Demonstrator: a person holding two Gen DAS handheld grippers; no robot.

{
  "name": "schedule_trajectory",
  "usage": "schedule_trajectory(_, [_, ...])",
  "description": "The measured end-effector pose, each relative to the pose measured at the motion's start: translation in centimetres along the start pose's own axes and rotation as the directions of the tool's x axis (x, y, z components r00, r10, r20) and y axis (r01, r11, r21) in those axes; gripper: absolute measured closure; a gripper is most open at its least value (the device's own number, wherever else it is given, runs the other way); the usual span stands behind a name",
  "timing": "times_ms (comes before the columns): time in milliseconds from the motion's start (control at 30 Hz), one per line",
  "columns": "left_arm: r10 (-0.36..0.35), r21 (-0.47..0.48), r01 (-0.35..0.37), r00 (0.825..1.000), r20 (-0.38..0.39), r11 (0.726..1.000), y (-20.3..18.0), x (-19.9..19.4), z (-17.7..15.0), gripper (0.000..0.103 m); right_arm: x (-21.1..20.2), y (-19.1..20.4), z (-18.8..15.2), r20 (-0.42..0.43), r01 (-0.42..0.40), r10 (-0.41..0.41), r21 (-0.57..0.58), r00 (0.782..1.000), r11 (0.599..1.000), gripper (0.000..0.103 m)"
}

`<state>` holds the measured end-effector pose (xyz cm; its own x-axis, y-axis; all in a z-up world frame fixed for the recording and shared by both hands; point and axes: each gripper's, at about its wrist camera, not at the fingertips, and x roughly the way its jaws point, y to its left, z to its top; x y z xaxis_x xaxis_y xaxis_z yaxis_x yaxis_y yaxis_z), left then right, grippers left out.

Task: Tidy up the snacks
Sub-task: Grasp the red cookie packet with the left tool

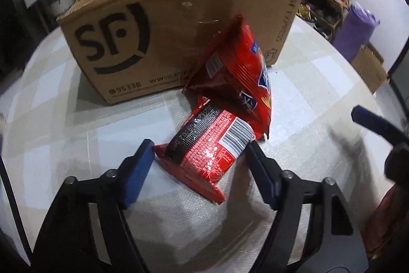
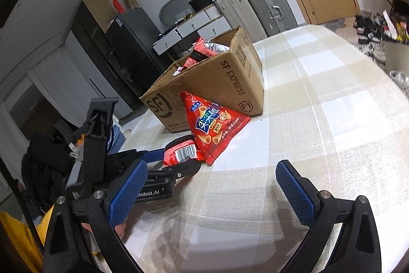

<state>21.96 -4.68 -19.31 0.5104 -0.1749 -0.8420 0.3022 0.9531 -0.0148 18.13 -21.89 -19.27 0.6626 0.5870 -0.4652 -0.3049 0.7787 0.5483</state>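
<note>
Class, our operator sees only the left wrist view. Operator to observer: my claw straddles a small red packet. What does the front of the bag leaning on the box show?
Observer: The leaning bag shows blue and white lettering and pictures of cone-shaped crisps.
Operator: Where is the right claw?
Observer: The right claw is open over bare tablecloth, short of the snacks.
Operator: Any print on the box end?
Observer: The cardboard box reads SF EXPRESS there.
Operator: Is my claw closed on the packet?
Observer: No, the left claw is open around the small packet.
</note>
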Motion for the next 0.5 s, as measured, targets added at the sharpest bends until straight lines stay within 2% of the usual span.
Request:
schedule_trajectory(100, [-0.021, 0.013, 0.021, 1.0, 0.011, 1.0, 0.0, 0.3, 0.5, 0.059, 0.1, -0.5, 0.0, -0.002, -0.017, 0.017, 0.023, 1.0, 1.0, 0.001])
schedule_trajectory(333, [-0.059, -0.015, 0.059, 0.998, 0.007, 0.998, 1.0, 0.7, 1.3, 0.061, 0.1, -0.8, 0.0, -0.001, -0.032, 0.032, 0.038, 0.999, 0.999, 0.001])
schedule_trajectory(500, [-0.062, -0.055, 0.063, 0.998, 0.025, 0.996, 1.2, -0.1, 1.1, 0.061, 0.7, -0.5, 0.0, -0.021, 0.002, -0.001, 0.034, 1.0, 0.999, 0.001])
